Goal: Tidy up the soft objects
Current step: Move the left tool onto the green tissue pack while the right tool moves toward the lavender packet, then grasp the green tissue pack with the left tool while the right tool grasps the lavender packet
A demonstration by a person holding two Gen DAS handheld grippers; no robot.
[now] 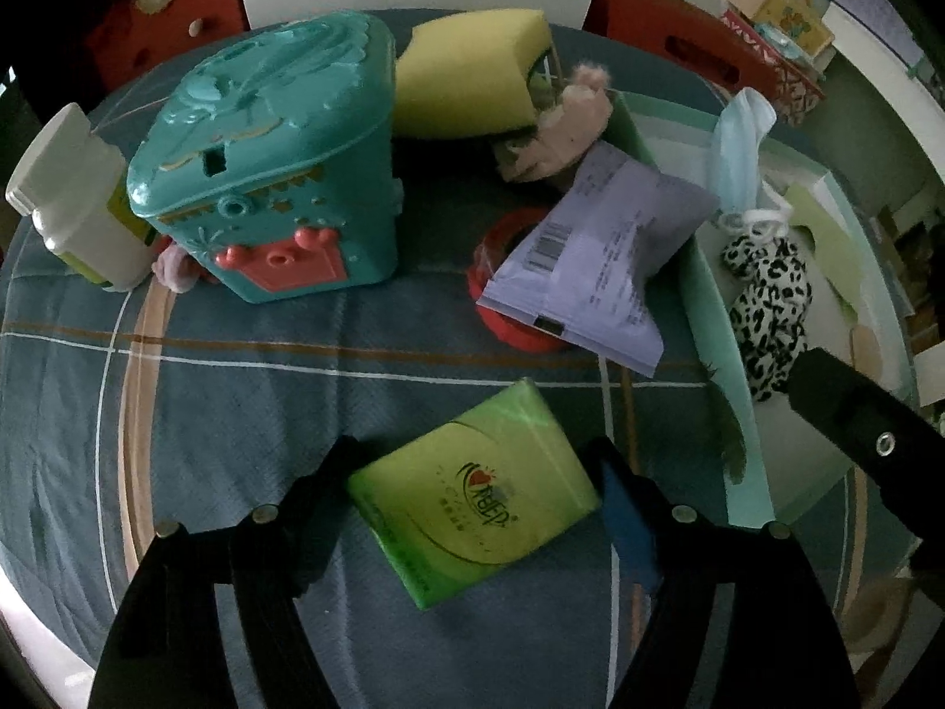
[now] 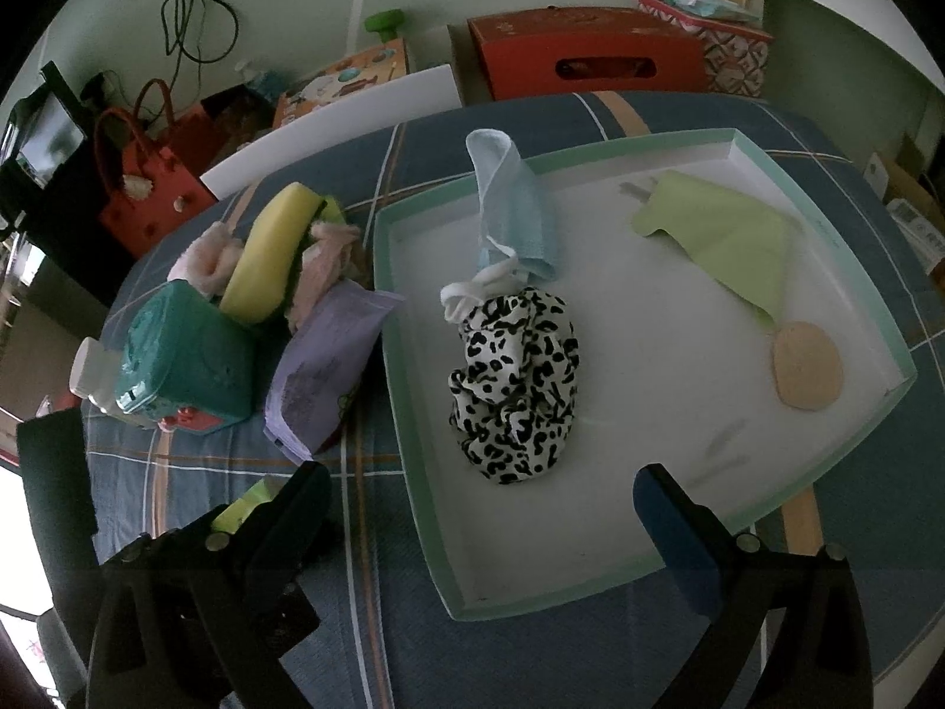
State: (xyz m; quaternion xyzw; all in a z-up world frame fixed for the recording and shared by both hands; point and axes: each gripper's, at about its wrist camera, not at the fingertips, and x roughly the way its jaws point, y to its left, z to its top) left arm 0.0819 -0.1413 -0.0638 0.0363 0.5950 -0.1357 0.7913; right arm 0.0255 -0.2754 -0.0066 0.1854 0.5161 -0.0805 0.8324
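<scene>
My left gripper (image 1: 472, 472) is shut on a green tissue pack (image 1: 478, 490), its fingers pressing both sides just above the blue plaid cloth. A white tray with a green rim (image 2: 413, 472) holds a leopard-print scrunchie (image 2: 514, 384), a blue face mask (image 2: 514, 207), a green cloth (image 2: 726, 236) and a beige round puff (image 2: 806, 363). My right gripper (image 2: 481, 508) is open and empty over the tray's near edge. A yellow sponge (image 1: 466, 77), a pink fluffy item (image 1: 567, 124) and a purple wipes pack (image 1: 596, 260) lie left of the tray.
A teal plastic toy box (image 1: 271, 159) and a white bottle (image 1: 77, 201) stand at the left. A red ring (image 1: 508, 289) lies under the purple pack. Red boxes (image 2: 590, 53) and a red bag (image 2: 147, 177) sit beyond the table.
</scene>
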